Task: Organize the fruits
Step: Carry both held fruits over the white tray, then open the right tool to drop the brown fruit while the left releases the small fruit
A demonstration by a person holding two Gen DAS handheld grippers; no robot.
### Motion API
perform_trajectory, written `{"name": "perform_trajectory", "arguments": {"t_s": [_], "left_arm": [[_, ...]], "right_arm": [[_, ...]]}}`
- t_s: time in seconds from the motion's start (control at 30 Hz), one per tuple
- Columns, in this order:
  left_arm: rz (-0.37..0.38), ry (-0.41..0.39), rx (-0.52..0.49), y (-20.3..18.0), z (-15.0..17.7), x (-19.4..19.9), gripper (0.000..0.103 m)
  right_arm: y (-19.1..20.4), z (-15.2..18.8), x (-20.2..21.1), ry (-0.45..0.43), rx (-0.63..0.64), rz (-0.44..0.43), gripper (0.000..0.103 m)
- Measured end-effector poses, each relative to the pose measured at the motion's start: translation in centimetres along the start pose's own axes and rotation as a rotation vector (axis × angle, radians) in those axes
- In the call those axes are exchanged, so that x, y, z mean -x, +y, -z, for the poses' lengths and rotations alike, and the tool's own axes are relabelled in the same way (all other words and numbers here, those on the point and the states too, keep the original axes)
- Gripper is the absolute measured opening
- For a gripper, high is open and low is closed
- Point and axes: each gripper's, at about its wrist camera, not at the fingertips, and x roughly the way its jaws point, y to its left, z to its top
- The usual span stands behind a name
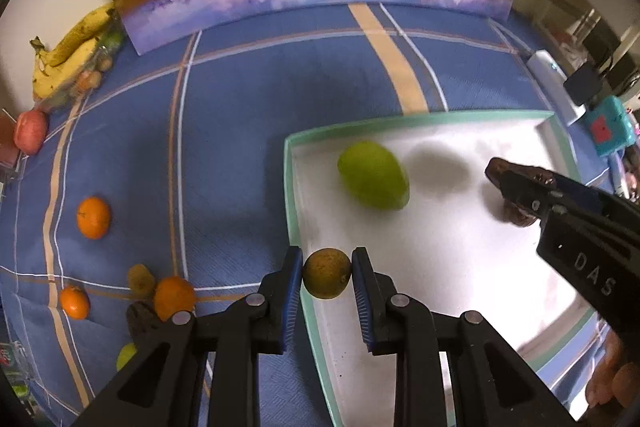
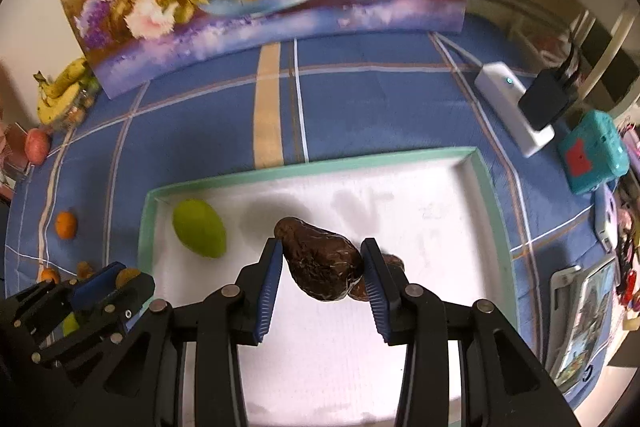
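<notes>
Covering the counter, a blue plaid cloth (image 2: 360,107) carries a shallow white tray (image 2: 312,165) with a mint-green rim. Smooth oval green mango (image 2: 199,233) lies far-left inside. Right gripper (image 2: 322,267) clamps a dark, wrinkled avocado (image 2: 320,263) above the tray; left gripper (image 1: 327,273) pinches a small, round, brownish fruit (image 1: 327,273) over the tray's left rim.

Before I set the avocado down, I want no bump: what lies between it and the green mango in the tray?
Only bare white tray floor and a shadow lie between the green mango and the avocado held in the right gripper, as the right wrist view shows.
</notes>
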Motion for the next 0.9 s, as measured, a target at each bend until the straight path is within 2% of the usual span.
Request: {"name": "perform_trajectory", "arguments": {"t_s": [0.07,0.23,0.8,0.9], "left_arm": [[-0.018,-0.004,-0.012,-0.2,0.1,-0.1,0.027],[-0.003,0.000,-0.013,-0.6,0.3,-0.1,0.027],[-0.002,0.023,-0.041,-1.4,0.1,-1.2,0.027],[0.006,0.023,-0.043,-1.3,0.1,-0.9,0.030]], "right_arm": [[-0.2,0.2,-0.6,0.012,-0.005,0.002,0.042],[-0.6,0.3,-1.6,0.032,-0.013,0.001,0.042],[-0.5,0.5,-1.7,0.034,-0.006,0.006,0.042],[-0.6,0.5,-1.5,0.031,-0.005,0.006,0.042]]}}
